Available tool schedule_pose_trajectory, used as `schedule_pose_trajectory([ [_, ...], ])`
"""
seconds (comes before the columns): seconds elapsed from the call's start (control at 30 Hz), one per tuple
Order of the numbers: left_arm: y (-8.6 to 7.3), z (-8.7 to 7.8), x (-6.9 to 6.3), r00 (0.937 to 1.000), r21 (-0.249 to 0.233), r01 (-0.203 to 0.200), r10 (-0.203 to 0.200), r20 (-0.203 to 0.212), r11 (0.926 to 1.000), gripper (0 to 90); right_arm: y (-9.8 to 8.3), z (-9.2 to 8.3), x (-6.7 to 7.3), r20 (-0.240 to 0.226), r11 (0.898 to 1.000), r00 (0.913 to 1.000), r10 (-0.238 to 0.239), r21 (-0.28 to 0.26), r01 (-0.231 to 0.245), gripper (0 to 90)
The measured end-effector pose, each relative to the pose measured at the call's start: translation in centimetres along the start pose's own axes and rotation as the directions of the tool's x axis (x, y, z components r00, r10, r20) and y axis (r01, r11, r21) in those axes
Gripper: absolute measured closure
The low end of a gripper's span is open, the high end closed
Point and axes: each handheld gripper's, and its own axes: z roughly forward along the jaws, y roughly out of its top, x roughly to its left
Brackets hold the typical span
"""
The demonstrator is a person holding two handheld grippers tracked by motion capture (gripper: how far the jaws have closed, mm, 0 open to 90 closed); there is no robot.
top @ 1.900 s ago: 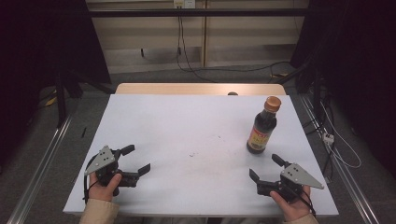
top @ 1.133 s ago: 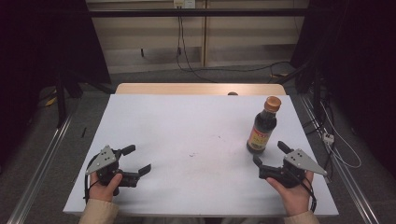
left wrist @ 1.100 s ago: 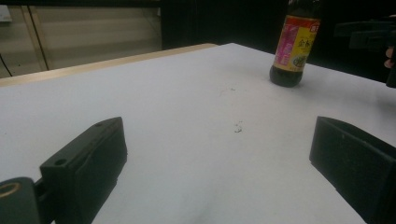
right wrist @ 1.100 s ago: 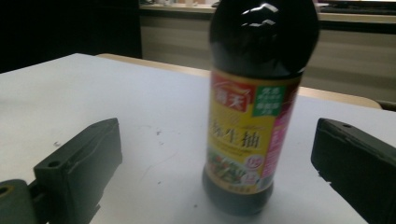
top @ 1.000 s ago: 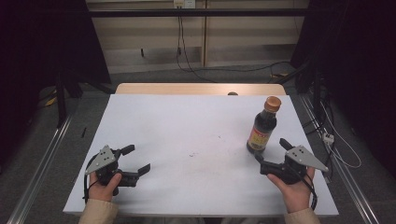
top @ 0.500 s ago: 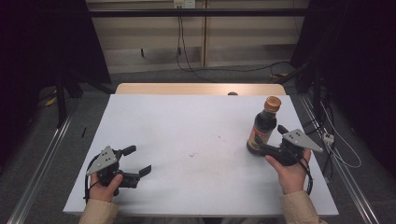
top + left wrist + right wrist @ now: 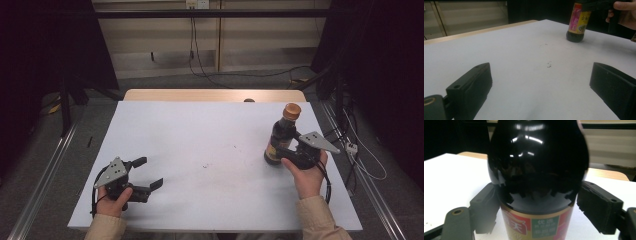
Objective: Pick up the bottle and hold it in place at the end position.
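Note:
A dark sauce bottle (image 7: 281, 134) with an orange cap and a red and yellow label stands upright at the right side of the white table (image 7: 200, 125). My right gripper (image 7: 279, 151) is open around its lower body, one jaw on each side. In the right gripper view the bottle (image 7: 536, 170) sits between the two pads, close to both, and I see no firm squeeze. Near the front left, my left gripper (image 7: 150, 172) rests open with nothing between its jaws. From the left gripper view the bottle (image 7: 577, 22) is far off, with the other hand beside it.
A wooden strip (image 7: 215, 95) runs along the table's far edge. Cables (image 7: 200, 55) lie on the floor behind, and more trail past the right edge. Metal rails (image 7: 45, 180) flank the table. A few small dark specks (image 7: 207, 165) mark the tabletop's middle.
My right gripper has moved from the front right edge forward to the bottle and now has its jaws around it. The left gripper has stayed in place.

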Motion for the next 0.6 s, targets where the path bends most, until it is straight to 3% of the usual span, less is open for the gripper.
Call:
schedule_pose_trajectory([
  [0.6,0.01,0.3,-0.16,1.0,0.007,0.0,-0.001,0.007,1.0,4.3,-0.09,0.78,0.0,-0.035,1.0,0.9993,-0.015,-0.007,0.014,30.4],
])
